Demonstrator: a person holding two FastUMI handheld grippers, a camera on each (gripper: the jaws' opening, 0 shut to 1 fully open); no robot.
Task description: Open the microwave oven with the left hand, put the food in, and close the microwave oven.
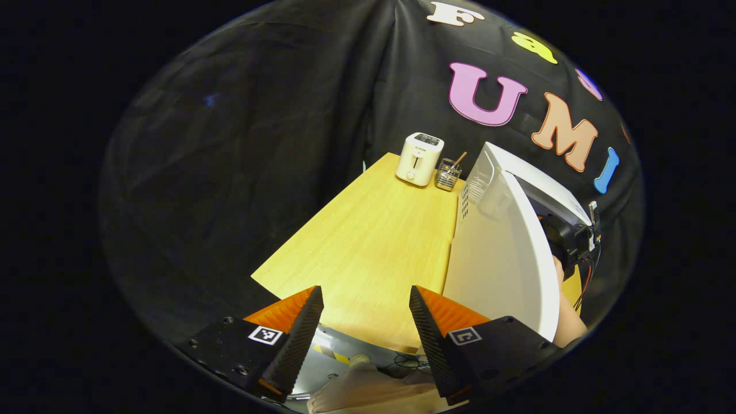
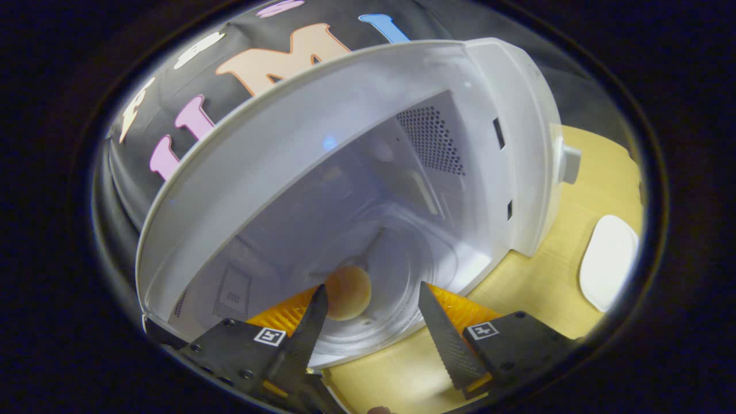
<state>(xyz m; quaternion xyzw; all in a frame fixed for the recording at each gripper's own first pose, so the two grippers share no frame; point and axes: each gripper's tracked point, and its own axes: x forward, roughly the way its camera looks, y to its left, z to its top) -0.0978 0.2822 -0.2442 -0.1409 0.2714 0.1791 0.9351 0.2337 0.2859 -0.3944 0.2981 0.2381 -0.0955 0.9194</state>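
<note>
Ridged right tool (image 2: 371, 313) spread, round bun (image 2: 348, 292), smooth white microwave (image 2: 517, 144) cavity

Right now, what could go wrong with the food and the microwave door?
The right gripper is open at the microwave mouth, and the round food lies near the turntable's front edge, so it might roll out. The open door may swing shut on the other gripper reaching inside if closed too soon.

Table (image 1: 368, 241) – matt pale wood grain; microwave oven (image 2: 517, 144) – smooth white plastic w/ perforated vents; toaster (image 1: 419, 158) glossy plastic.
</note>
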